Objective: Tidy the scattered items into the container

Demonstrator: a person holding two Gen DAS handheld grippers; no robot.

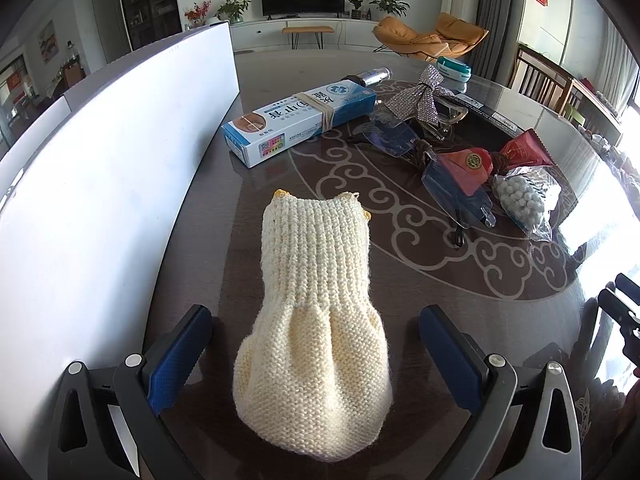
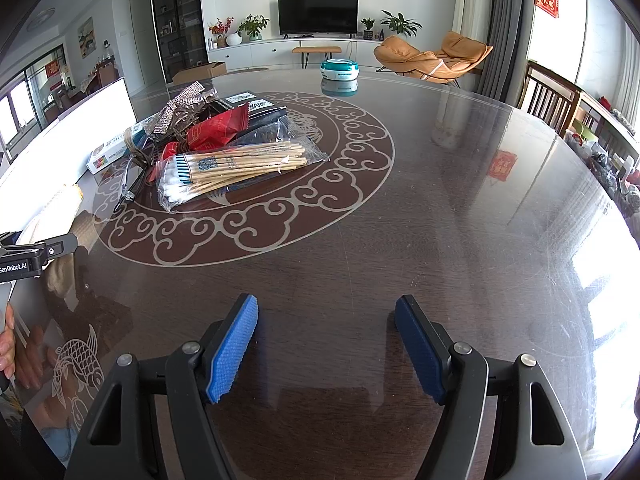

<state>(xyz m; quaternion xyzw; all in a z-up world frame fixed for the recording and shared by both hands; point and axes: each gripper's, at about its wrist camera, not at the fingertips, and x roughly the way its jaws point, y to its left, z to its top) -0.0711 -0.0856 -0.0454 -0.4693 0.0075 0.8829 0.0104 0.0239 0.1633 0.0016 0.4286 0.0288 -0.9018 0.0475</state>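
Off the outer side of my left fingers stands the white container (image 1: 120,160), its long wall running away from me, close enough that anything I lift has only a short swing over the rim. My left gripper (image 1: 316,356) is spread wide, and the cream knitted pouch (image 1: 316,320) lies flat on the dark table (image 1: 420,280) right between the two blue pads (image 1: 180,356), its gathered end nearest me and its ribbed end pointing away. Neither pad touches the wool; there is a gap on both sides, so I have hold of nothing yet. I judge I am lined up this way so that closing will pinch the pouch across its narrow waist.

Ahead of those fingertips, well beyond the pouch, lies a blue and white box (image 1: 300,120) bound with a rubber band, and to its right the rest of the clutter: a sparkly bow (image 1: 420,100), spectacles (image 1: 456,192) and red packets (image 1: 472,168).

My right gripper (image 2: 326,344) hangs roughly half open over bare table, with nothing between its pads. Ahead and left of its fingers is a bag of cotton swabs (image 2: 232,168), on top of the same pile. A teal tub (image 2: 339,70) stands alone far ahead. I take it this hand waits clear so the left can work first.
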